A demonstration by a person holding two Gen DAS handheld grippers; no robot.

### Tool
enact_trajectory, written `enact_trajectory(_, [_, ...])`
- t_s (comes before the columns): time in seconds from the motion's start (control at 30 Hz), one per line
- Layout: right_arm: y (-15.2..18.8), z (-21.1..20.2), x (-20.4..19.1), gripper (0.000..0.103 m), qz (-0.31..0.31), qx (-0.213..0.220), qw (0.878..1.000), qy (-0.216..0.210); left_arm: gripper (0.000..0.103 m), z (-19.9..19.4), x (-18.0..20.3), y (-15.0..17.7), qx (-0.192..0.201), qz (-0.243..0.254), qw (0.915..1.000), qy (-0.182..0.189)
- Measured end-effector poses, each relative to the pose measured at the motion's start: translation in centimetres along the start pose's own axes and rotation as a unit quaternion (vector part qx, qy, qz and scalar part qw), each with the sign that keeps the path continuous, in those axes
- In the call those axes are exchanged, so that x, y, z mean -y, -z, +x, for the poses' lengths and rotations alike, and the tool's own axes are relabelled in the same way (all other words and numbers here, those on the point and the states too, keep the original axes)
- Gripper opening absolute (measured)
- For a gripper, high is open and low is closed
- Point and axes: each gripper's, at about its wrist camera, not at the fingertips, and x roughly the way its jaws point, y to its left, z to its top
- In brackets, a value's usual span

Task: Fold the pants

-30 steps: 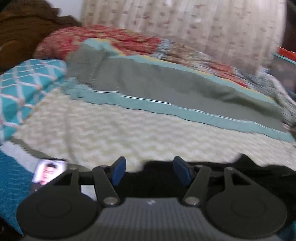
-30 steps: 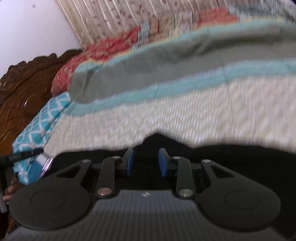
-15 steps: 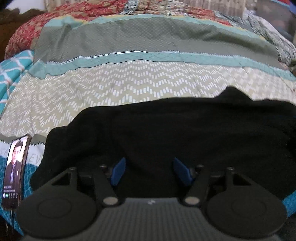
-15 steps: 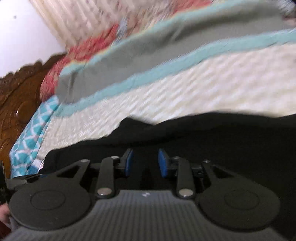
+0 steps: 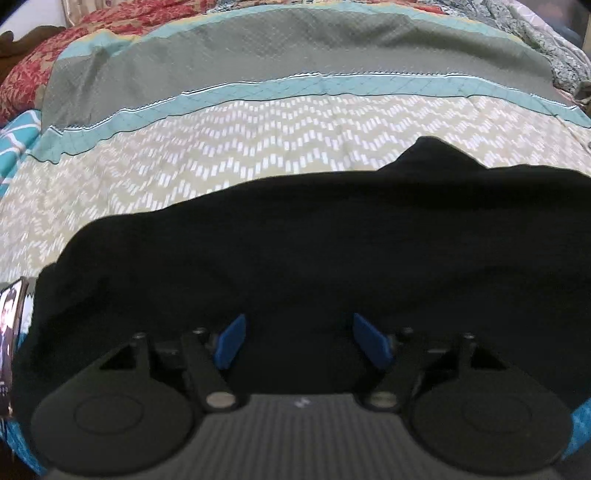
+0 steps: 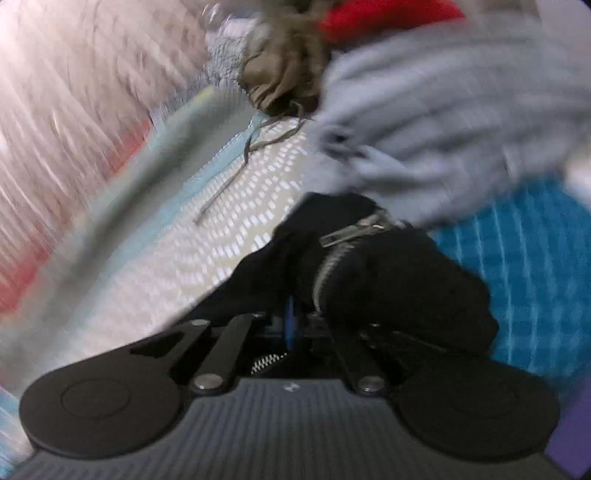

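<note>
The black pants (image 5: 314, 240) lie spread across the near part of a patterned bedspread (image 5: 258, 147) in the left wrist view. My left gripper (image 5: 301, 341) is open just above the black cloth, its blue pads (image 5: 231, 341) wide apart and empty. In the right wrist view my right gripper (image 6: 291, 325) is shut on the black pants (image 6: 388, 280) near the fly, where a silver zipper (image 6: 332, 254) shows. The blue pads are pressed together with cloth bunched around them.
A phone (image 5: 11, 332) lies at the left edge of the bed beside the pants. A pile of grey clothing (image 6: 443, 110), a brown garment (image 6: 284, 70) with a drawstring and a blue cloth (image 6: 517, 277) lie beyond the right gripper. Red patterned bedding (image 5: 92, 33) sits at the back.
My right gripper has closed on the pants and swung right toward the zipper end and the clothing pile. My left gripper has come lower over the pants and stays open.
</note>
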Motion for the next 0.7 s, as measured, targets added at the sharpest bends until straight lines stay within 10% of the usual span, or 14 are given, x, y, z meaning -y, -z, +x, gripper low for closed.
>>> enact_trajectory(0.27, [-0.3,-2.1,-2.8,0.015,-0.075,0.017,0.997,0.002,0.074,-1.5,0.2,-0.5,-0.015,-0.016,0.9997,-0.013])
enact_trajectory(0.4, [-0.7,-6.4,-0.7,0.045,-0.050,0.104,0.993,-0.014,0.074,-3.5,0.7,-0.6,0.002,-0.016,0.9999,0.005])
enact_trajectory(0.53, [-0.6,-8.9,3.1,0.072,0.005,0.154,0.988,-0.004,0.080,-5.9,2.1,-1.0,0.033,-0.003,0.9979,0.055])
enact_trajectory(0.7, [0.3,-6.5,6.2,0.073,0.084,0.115,0.989,-0.037,0.080,-6.9,5.3,-1.7,0.040,0.016,0.9898,0.136])
